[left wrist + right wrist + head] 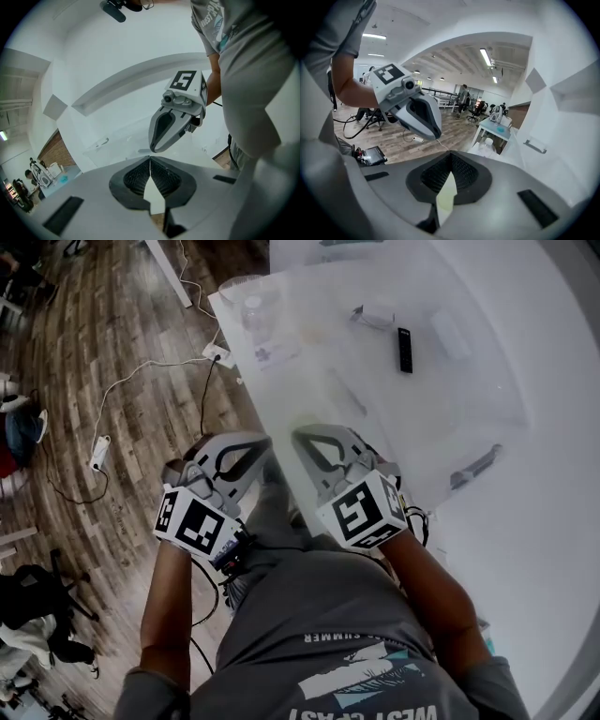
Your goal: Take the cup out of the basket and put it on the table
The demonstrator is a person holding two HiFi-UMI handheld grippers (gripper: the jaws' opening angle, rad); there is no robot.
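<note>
Both grippers hang side by side over the near left edge of the white table [487, 521], tips pointing away from me. My left gripper [265, 442] is shut with nothing between its pads, and its jaws meet in the left gripper view [150, 160]. My right gripper [298, 436] is also shut and empty [451, 155]. Each shows in the other's view: the right gripper [153, 149] and the left gripper [438, 136]. A clear, washed-out container [251, 304] stands at the table's far left corner. I cannot make out a cup or a basket for certain.
On the table lie a black remote [404, 350], a small white object [375, 316], a white box [450, 336] and a grey tool [475, 467]. Cables and a power strip [98, 452] run over the wooden floor at left. People and chairs are far off in the room.
</note>
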